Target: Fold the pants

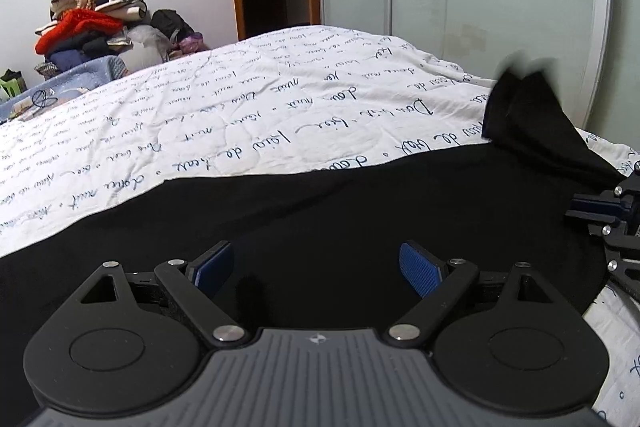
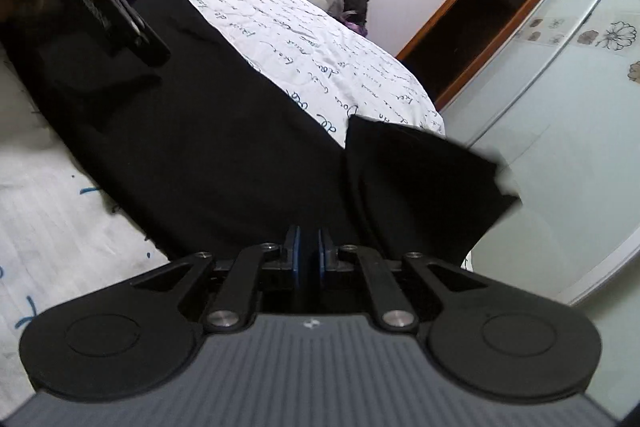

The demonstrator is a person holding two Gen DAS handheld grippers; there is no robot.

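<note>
smooth black pants (image 1: 320, 211) lie flat on a quilted script-printed bedspread (image 1: 240, 99).

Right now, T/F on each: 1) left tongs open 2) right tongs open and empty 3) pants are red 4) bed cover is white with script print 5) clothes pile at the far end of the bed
1) Left tongs open: true, nothing between the pads, black pants lying below.
2) Right tongs open and empty: false, they are closed on a raised end of the pants.
3) Pants red: false, black.
4) Bed cover white with script print: true.
5) Clothes pile at the far end of the bed: true, against the wall.
</note>
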